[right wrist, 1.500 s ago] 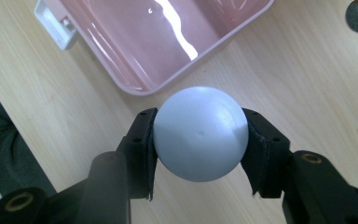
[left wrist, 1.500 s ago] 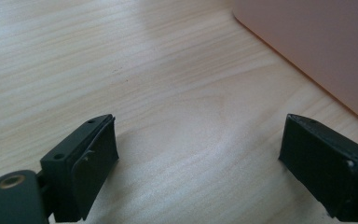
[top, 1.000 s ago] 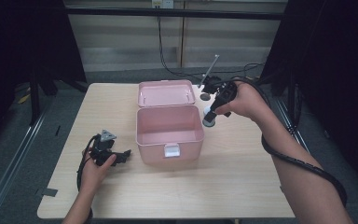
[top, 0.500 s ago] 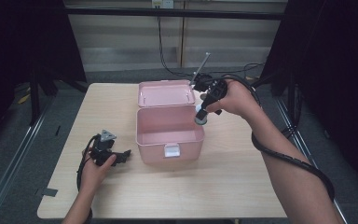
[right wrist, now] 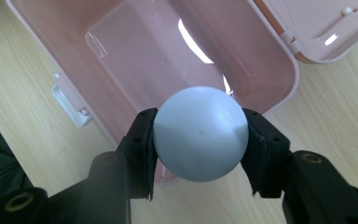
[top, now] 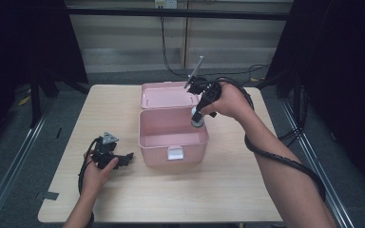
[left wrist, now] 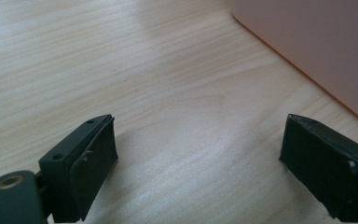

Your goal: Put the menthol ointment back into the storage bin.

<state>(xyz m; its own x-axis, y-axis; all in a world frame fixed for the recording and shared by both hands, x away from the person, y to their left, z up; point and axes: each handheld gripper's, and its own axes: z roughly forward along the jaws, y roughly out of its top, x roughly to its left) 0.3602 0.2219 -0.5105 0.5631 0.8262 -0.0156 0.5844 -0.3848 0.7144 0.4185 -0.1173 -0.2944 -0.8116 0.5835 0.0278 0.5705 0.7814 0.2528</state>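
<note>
Left side of the wooden counter (top: 228, 185): the left tongs (top: 123, 158) lie low on the surface in the person's left hand (top: 95, 172), near the front-left corner of the pink box (top: 171, 135) but apart from it. In the left gripper view the left tongs (left wrist: 198, 161) are spread wide with bare wood grain between the jaws; a pink wall of the box (left wrist: 317, 46) fills the upper right corner, clear of the right jaw. Centre: the box stands open, its lid (top: 166, 94) folded back flat on the counter behind it, a white latch (top: 175, 153) on the front wall facing the person. Interior appears bare in the right gripper view, with a bright glare patch on the floor of the box (right wrist: 135, 51). Right of centre: the right tongs (top: 197, 118), pointing down from the right hand (top: 230, 102), pinch a pale grey-blue ball (top: 197, 119) over the right rear edge of the box. In the right gripper view the ball (right wrist: 200, 133) sits squarely between the pads of the right tongs (right wrist: 199, 140), both pads pressed on its sides; it hangs above the box's near rim, above the cavity rather than inside it. The lid (right wrist: 317, 23) and its hinge show at upper right. A black cable (top: 275, 156) loops along the right forearm.
</note>
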